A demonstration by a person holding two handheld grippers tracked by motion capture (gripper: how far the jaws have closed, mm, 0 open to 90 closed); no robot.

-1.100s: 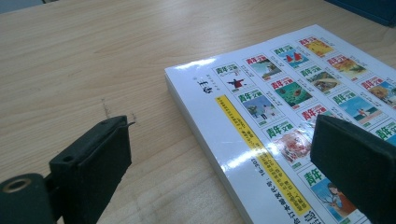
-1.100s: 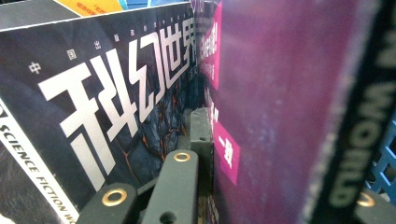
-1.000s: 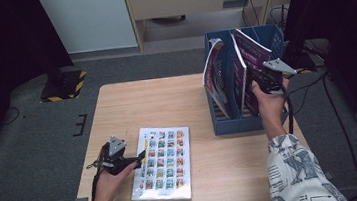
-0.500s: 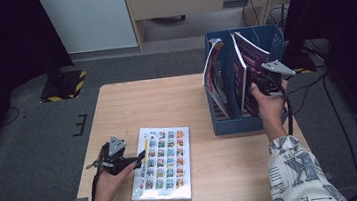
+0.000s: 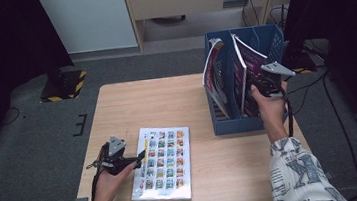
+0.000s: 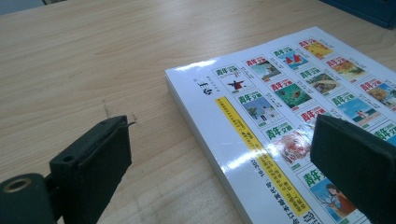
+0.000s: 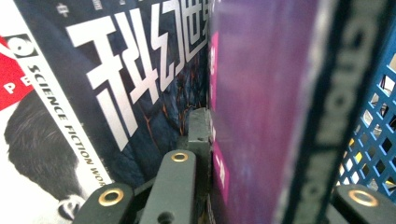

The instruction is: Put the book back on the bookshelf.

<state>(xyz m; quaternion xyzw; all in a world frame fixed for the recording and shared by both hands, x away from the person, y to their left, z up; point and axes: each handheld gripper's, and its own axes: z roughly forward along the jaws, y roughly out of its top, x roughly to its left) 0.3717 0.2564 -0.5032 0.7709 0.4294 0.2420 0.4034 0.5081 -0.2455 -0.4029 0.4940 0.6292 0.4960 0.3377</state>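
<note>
- Between the earlier high views and this one almost nothing has shifted; the right hand-held gripper (image 5: 265, 82) sits at the same spot in the blue plastic file box (image 5: 249, 121) at the far right of the pale wooden counter (image 5: 166, 101), and the purple glossy magazine (image 5: 246, 68) leans at the same tilt.
- The right hand-held gripper's jaws are clamped on that magazine; in the right gripper view the purple cover (image 7: 261, 107) runs up between them, one jaw pressed to its left face.
- My reading: the magazine is seated or nearly so, and release has not begun; the stillness suggests a pause before letting go.
- The purple magazine stands upright but tilted in the right compartment, top corner above the box rim; beside it to the left stands a dark-covered science fiction magazine (image 7: 116, 79) with large white characters.
- The left hand-held gripper (image 5: 135, 160) hovers with jaws apart at the left edge of the white thick magazine with a grid of small colour covers (image 5: 165, 159), lying flat near the counter's near edge; nothing is gripped.
- That flat magazine looks likely to be the next one to file.
</note>
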